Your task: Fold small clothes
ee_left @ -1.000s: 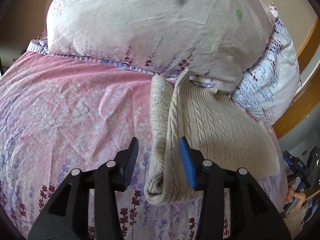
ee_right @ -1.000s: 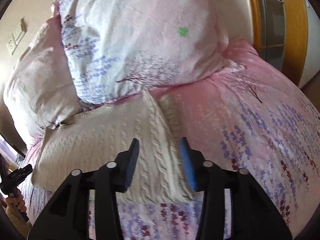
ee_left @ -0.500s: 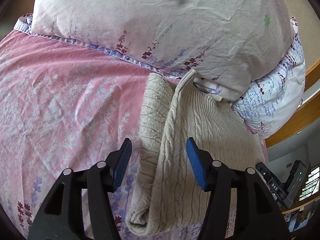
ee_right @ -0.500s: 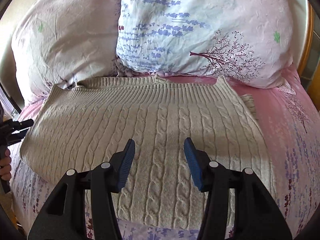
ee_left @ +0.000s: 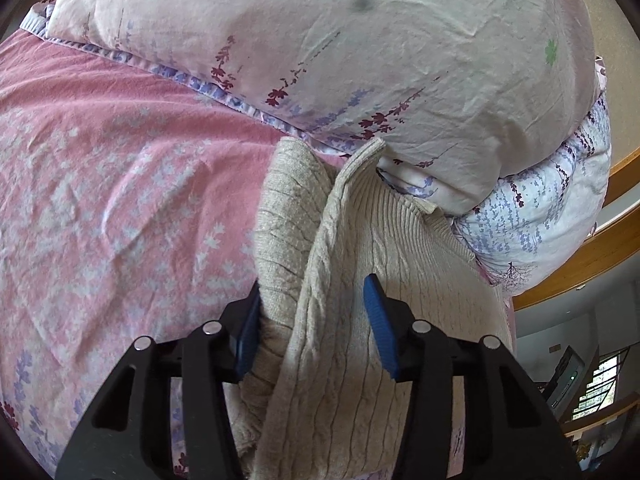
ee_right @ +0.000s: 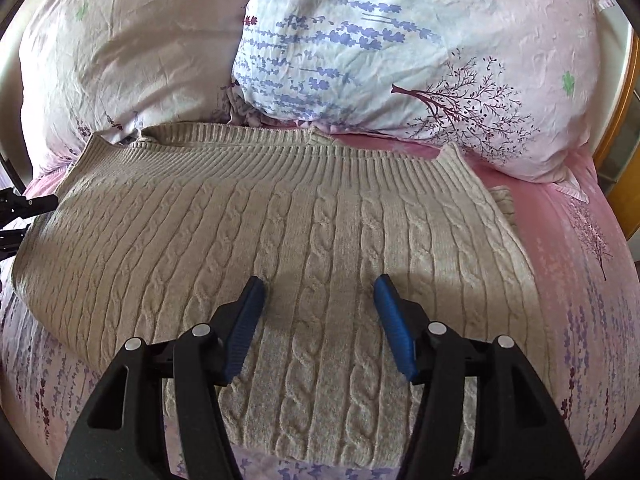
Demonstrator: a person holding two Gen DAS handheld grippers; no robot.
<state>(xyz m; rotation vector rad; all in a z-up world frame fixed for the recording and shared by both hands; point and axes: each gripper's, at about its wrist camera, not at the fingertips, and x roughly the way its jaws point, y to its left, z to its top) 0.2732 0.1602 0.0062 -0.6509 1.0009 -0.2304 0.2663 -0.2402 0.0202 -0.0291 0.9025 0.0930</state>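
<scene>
Left gripper (ee_left: 313, 284): no longer short of the beige cable-knit sweater (ee_right: 320, 220) as a second ago, but pushed forward and down over its left edge. Closing at this moment, about half open. Between the jaws now, the doubled side edge and the folded-in sleeve (ee_left: 288, 220); left pad against the sleeve roll, right pad seemingly clear of the knit, so no firm pinch yet.

Right gripper (ee_right: 320, 280): swung round from a slanted look at the sweater's right edge to a square-on view of its whole body. Opening, a little past half. Hovers low over the middle cables near the near edge, with only flat knit under the gap. Holds nothing.

Sweater itself: flat on the pink floral bedsheet (ee_left: 120, 200), ribbed hem far, touching the pillows (ee_right: 400, 40), sleeve tucked under on the left side. No visible shift in its lie across the last second.

For the task, by judgement: sleeves already in, side folds done, and both hands now lining up for the next fold. Likely a grasp on the left edge while the right settles on a second hold. Risk of catching only the top layer of thick knit, or of dragging the sleeve out of its tuck.
</scene>
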